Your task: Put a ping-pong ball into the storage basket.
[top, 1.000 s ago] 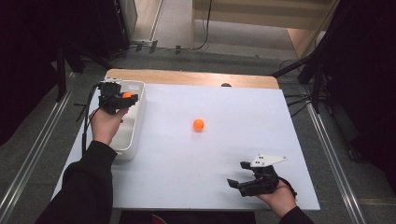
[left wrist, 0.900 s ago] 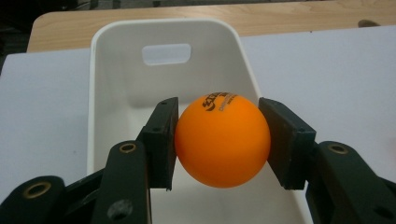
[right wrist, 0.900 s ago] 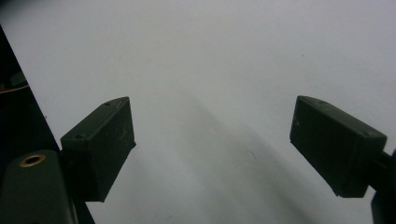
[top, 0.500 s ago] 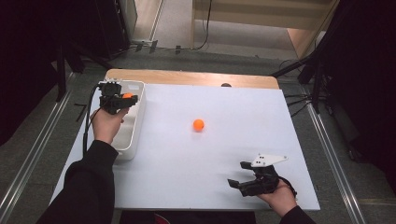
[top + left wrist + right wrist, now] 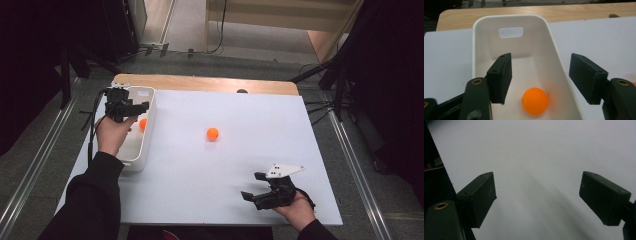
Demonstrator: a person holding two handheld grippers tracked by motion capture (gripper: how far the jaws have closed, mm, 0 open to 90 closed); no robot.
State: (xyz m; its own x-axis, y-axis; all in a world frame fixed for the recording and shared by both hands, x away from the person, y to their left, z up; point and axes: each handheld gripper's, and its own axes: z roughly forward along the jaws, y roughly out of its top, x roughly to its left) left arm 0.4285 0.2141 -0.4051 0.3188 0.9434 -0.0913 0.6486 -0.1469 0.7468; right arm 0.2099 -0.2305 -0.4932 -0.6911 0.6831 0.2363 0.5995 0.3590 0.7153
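Note:
An orange ball point(image 5: 535, 100) lies on the floor of a white bin point(image 5: 510, 22) at the table's left. Over that bin my left gripper point(image 5: 131, 106) point(image 5: 541, 80) hangs open, the ball point(image 5: 143, 124) below and between its jaws, not touched. A second orange ball point(image 5: 212, 133) rests alone on the white table near the middle. My right gripper point(image 5: 254, 186) point(image 5: 537, 200) sits open low over the table point(image 5: 536, 157) at the front right, nothing between its jaws.
The white tabletop point(image 5: 240, 110) has a wooden strip point(image 5: 200, 84) along its far edge. A handle slot point(image 5: 510, 32) opens in the bin's far wall. Dark stands and cables surround the table on the grey floor.
The orange ball has left my left gripper and now lies in the bin. The right gripper has stayed put.

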